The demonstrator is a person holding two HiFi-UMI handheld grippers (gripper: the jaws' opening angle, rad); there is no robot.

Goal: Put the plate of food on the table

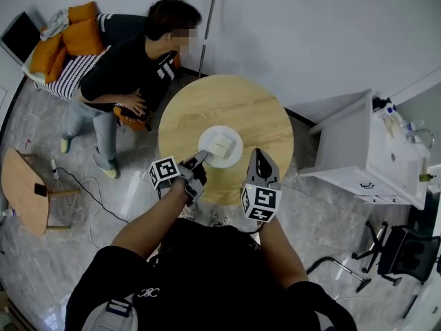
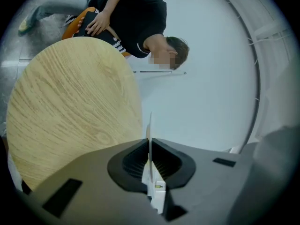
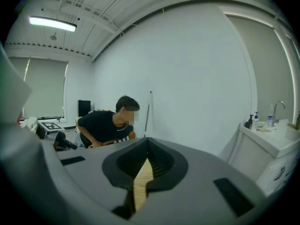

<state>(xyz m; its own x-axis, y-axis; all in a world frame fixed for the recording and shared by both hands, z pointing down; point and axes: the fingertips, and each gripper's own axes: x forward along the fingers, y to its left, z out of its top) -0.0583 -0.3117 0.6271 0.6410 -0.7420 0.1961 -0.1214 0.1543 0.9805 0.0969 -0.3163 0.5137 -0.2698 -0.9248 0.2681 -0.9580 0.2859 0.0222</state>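
Plate of food held by the left gripper at the worktop's near edge

The left gripper (image 1: 198, 160) has its jaws clenched on the rim of the white plate (image 1: 222, 130), whose thin edge runs straight between them in the left gripper view. The plate carries a pale square piece of food (image 1: 221, 146) and lies over the round wooden worktop (image 1: 227, 102), just inside the near edge; I cannot tell if it rests on the wood. The right gripper (image 1: 258, 156) hovers just right of the plate over the same edge, jaws pressed together on nothing. A seated person (image 1: 127, 64) leans at the far left edge.
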